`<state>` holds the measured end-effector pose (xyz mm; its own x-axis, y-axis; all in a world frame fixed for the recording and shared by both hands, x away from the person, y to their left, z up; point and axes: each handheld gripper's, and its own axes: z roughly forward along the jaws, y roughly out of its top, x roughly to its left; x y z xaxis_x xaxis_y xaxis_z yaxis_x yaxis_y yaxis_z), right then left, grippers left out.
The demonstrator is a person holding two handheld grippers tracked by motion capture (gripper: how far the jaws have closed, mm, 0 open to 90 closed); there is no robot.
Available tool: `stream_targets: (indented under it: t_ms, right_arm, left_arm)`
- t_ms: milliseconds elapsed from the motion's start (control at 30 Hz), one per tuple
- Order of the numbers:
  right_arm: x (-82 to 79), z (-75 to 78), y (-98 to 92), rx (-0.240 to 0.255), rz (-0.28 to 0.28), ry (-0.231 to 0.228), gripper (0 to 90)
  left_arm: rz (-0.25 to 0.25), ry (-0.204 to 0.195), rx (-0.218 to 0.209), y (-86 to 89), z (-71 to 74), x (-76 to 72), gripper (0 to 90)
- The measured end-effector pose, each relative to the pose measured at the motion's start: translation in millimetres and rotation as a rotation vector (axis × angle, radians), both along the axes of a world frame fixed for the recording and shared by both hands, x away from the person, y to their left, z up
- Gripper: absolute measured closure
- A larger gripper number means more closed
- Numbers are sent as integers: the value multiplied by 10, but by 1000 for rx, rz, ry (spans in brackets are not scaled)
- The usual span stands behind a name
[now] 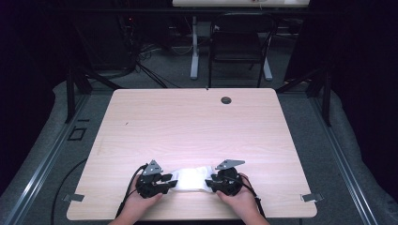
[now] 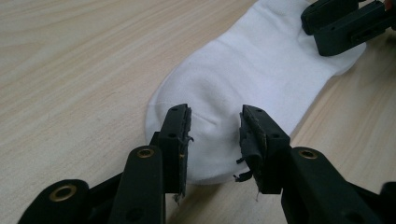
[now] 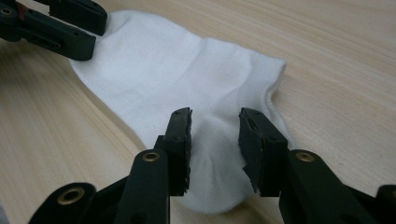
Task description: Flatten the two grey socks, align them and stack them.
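A white ankle sock lies flat near the front edge of the wooden table, between my two grippers. My left gripper is at the sock's left end. In the left gripper view its jaws stand apart over the rounded toe end of the sock, with cloth lying between the tips. My right gripper is at the other end. Its jaws stand apart too, over the cuff end of the sock, where the cloth bulges slightly between them. Each gripper view also catches the opposite gripper at the sock's far end.
A round grommet hole sits near the table's far edge. Small metal brackets stick out at the front corners. Beyond the table stand a dark chair and a desk leg, with cables on the floor.
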<state>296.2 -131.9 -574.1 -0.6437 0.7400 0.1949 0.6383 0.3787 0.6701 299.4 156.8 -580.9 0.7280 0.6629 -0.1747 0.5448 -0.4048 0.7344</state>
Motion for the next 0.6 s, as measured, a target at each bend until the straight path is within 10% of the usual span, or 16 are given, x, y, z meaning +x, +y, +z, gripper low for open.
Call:
stream_targets:
  t_ms: [600]
  right_arm:
    - [3,93,-85,77,-29,-35,599]
  left_arm:
    - [13,-12,-51,42,70,17,506]
